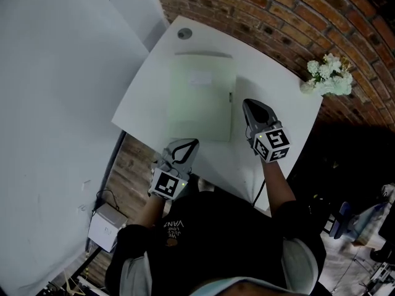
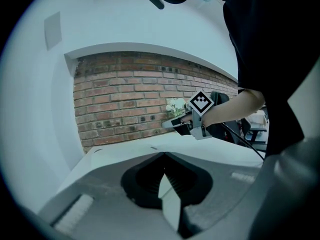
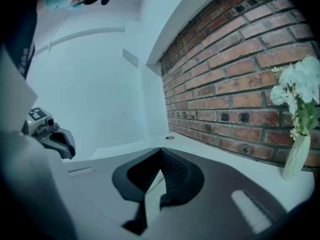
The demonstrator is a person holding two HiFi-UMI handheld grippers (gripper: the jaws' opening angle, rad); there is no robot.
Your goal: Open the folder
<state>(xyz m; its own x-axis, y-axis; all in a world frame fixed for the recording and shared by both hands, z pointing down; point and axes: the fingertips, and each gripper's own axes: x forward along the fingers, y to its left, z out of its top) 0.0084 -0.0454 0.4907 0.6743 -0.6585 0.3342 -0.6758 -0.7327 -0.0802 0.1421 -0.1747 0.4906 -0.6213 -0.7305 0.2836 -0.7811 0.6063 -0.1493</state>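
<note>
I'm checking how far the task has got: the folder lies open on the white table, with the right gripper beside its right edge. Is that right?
Not quite. The folder is closed, not open; the head view shows it as one flat cover on the white table. The right gripper is indeed beside its right edge.

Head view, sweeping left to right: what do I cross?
From the left: small white box on the floor → pale green flat folder → right gripper → bunch of white flowers. The left gripper overlaps the folder's span, so it is left out.
</note>
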